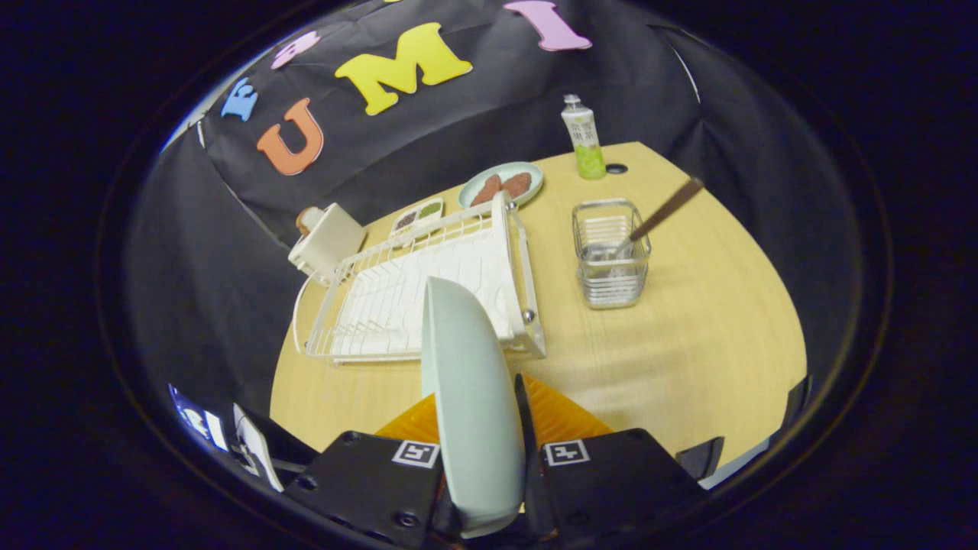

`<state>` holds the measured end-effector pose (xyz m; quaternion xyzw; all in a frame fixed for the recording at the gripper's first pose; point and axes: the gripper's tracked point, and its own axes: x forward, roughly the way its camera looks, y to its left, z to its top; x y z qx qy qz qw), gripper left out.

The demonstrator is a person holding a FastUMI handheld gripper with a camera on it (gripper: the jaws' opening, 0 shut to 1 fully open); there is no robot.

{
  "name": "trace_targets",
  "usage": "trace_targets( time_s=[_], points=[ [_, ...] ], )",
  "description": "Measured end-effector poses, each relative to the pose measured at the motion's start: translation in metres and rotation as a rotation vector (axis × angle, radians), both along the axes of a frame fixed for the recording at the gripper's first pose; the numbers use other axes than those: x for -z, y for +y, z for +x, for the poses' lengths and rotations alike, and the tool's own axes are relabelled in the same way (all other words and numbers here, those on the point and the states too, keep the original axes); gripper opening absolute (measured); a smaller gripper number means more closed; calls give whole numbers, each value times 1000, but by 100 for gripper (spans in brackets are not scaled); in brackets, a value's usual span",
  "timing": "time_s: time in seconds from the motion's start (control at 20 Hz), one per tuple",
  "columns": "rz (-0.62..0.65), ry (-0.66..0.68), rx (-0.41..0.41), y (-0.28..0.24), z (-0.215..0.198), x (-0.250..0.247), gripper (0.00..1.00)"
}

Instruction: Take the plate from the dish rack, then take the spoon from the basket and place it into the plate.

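Observation:
A pale green plate [470,397] stands on edge between my two fingers, and my gripper [481,451] is shut on it. It is held in the air above the wooden table [688,367], in front of the white wire dish rack [428,290], which holds nothing. Beyond the fingers to the right stands a wire basket [611,256] with a spoon [657,218] leaning in it, dark handle sticking up and to the right.
Behind the rack lie a plate of brown food [502,186] and a small tray of food [418,216]. A green and white bottle [583,137] stands at the table's far edge. A cream box-shaped item [327,241] sits at the rack's far left corner.

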<state>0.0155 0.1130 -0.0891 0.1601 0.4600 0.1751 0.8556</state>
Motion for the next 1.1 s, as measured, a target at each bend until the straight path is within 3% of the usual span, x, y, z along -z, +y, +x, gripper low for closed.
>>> trace_targets(
  time_s=[0.25,0.5,0.7,0.95,1.1],
  points=[
    [211,86,2,23,-15,50,36],
    [338,177,-14,55,-20,82,36],
    [291,132,-22,63,-9,86,38],
    [260,122,-9,59,-9,91,54],
    [235,102,5,50,-8,89,57]
  ],
)
